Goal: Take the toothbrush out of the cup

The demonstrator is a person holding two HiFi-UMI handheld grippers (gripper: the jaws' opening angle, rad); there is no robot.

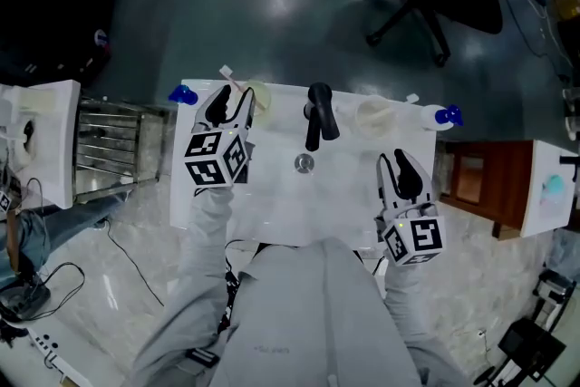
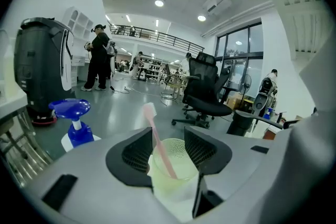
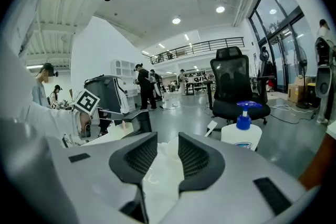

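left gripper point(image 2: 168, 138) fingers point(image 2: 137, 152) released, straddling cup point(image 2: 174, 173) | toothbrush point(image 2: 157, 139) inside, leaning to 11 o'clock | right gripper point(image 3: 167, 145) fingers point(image 3: 197, 157) parted, empty | risk: we may clamp the cup, not the toothbrush, and tip it

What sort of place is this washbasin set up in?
Probably an open office or lab hall, not a bathroom: the white washbasin with its black faucet stands near an office chair, and a railed mezzanine runs behind.

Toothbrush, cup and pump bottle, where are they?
toothbrush point(image 2: 159, 141), left gripper view, on its pink handle.
cup point(image 2: 182, 175), left gripper view, on its front wall.
pump bottle point(image 2: 71, 108), left gripper view, on its blue top.
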